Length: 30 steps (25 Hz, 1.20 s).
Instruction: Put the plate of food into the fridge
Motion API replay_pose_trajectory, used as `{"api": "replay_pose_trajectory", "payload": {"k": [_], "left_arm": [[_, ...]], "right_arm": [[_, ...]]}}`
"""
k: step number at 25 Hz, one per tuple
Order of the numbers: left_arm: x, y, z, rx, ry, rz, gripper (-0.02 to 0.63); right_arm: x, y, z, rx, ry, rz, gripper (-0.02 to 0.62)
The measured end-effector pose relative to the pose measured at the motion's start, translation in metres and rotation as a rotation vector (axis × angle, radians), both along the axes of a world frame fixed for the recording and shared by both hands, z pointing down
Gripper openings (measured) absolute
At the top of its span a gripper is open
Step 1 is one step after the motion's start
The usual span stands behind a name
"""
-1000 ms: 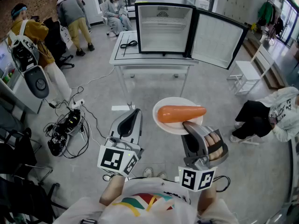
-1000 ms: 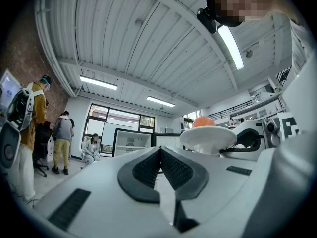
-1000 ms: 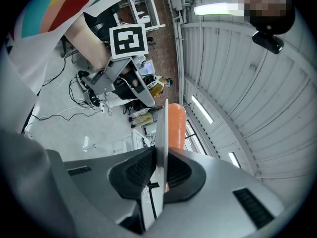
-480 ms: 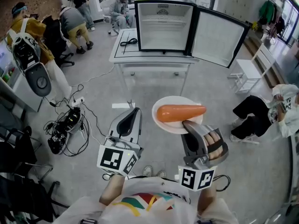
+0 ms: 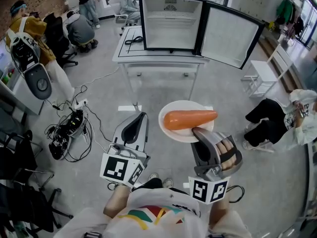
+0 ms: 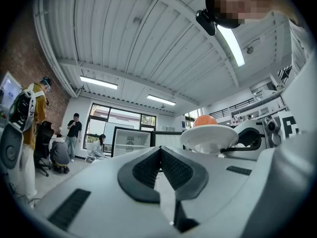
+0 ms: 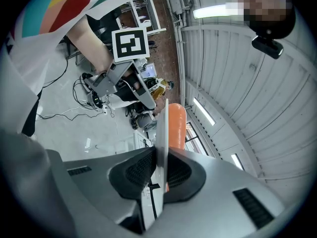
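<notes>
A white plate [image 5: 174, 132] with an orange carrot [image 5: 190, 119] on it hangs in the air ahead of me. My right gripper [image 5: 198, 133] is shut on the plate's near rim; in the right gripper view the plate edge [image 7: 161, 133] is clamped between the pads, with the carrot [image 7: 176, 128] beyond it. My left gripper [image 5: 137, 124] is held level to the plate's left, shut with nothing in it [image 6: 159, 155]; the plate [image 6: 210, 136] shows to its right. The small fridge [image 5: 171, 23] stands on a white table [image 5: 153, 58] ahead, its door [image 5: 229, 33] swung open to the right, shelves bare.
Several people stand or sit at the far left and back. A seated person [image 5: 277, 115] is at the right by a white stool [image 5: 262, 76]. Cables and gear [image 5: 67, 133] lie on the floor at the left. A black cable [image 5: 132, 40] rests on the table.
The fridge and table sit slightly lower and larger in the head view as I come closer. The plate stays in the right gripper. People at the back have shifted.
</notes>
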<state>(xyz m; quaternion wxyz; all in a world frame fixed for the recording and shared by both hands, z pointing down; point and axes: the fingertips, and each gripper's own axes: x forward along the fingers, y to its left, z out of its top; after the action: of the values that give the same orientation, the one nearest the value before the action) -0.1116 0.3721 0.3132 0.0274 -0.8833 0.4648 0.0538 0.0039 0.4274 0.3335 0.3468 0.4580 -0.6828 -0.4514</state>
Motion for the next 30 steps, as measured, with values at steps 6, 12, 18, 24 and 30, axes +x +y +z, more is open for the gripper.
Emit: {"api": "replay_pose_trajectory", "payload": {"k": [6,12,18,24,30], "left_arm": [[0.013,0.001,0.008,-0.021,0.003,-0.02,0.005],[0.008,-0.012,-0.008,0.046,0.048,-0.083,0.005],[0.014,-0.039,-0.007,0.058,0.048,-0.087,0.005],[0.019,-0.092,-0.005,0.053,0.042,-0.083,0.005],[0.015,-0.165,-0.004,0.047,0.01,-0.118,0.005]], "right_arm": [[0.017,-0.002,0.006,-0.012,0.006,-0.02,0.037],[0.024,-0.014,0.008,-0.027,0.004,-0.035,0.037],[0.036,-0.039,0.013,-0.022,0.004,-0.016,0.037],[0.037,-0.091,0.013,-0.02,0.019,-0.022,0.037],[0.035,-0.163,0.011,-0.031,0.042,-0.013,0.037]]}}
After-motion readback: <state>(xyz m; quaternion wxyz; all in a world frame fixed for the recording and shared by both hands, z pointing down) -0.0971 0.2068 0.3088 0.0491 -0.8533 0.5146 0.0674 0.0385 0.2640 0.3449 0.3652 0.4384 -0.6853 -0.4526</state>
